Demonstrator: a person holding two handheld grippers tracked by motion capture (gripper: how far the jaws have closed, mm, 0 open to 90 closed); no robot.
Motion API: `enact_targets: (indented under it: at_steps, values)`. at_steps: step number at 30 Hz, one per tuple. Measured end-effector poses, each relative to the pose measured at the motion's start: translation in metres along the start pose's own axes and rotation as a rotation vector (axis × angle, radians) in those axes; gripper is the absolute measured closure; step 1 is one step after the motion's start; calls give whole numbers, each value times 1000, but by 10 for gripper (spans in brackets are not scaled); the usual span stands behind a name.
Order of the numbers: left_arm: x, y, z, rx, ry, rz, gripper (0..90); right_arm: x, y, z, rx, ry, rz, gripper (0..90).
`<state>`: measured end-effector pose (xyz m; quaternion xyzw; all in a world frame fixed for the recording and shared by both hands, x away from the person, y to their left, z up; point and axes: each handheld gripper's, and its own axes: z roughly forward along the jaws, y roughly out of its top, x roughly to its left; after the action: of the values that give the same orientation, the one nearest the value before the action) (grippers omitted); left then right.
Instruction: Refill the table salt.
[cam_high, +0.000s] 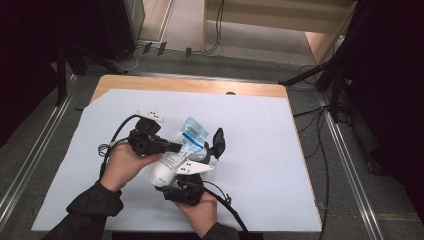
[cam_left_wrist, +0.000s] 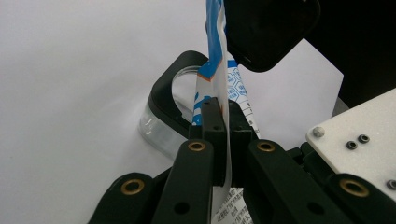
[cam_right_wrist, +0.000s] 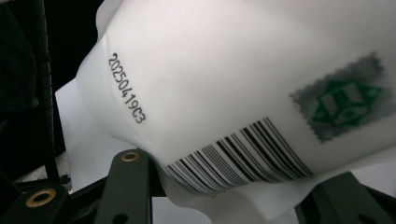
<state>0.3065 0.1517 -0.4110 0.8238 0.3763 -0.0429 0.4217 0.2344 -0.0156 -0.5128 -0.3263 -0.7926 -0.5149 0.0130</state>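
With the pouch pinched at its edge by the left gripper and cradled between the right gripper's spread jaws, it is lifted but seemingly not yet opened.

Pouch: thin flexible plastic film, faintly glossy, creasing, showing printed barcode. Sheet under pouch: matt white, smooth, paper-like. Table edge beyond sheet: wood, smooth. Left gripper jaws pinching pouch: matt black plastic, brass-coloured pins glinting. Clear glossy plastic piece lying beside pouch.
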Motion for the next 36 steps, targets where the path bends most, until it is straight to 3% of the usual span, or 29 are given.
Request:
enact_targets:
  at_steps: [8, 14, 19, 28, 31, 36]
  values:
    - [-2, 0, -2, -3, -20, 2, 899, -1, -1, 0, -9, 12, 22, 582]
    - [-1, -2, -5, 0, -55, 1, 818, -1, -1, -1, -24, 36, 45, 584]
    - [-1, -3, -10, -1, -60, -6, 826, 0, 0, -2, -29, 42, 37, 587]
    - [-2, -2, -13, 7, -34, 2, 900, 2, 0, -2, -28, 55, 29, 587]
    - [-5, 0, -10, -15, 8, 14, 900, 1, 2, -3, -33, 74, 50, 578]
    - [-10, 2, -6, -11, 40, 18, 900, 0, 3, -4, -30, 54, 47, 565]
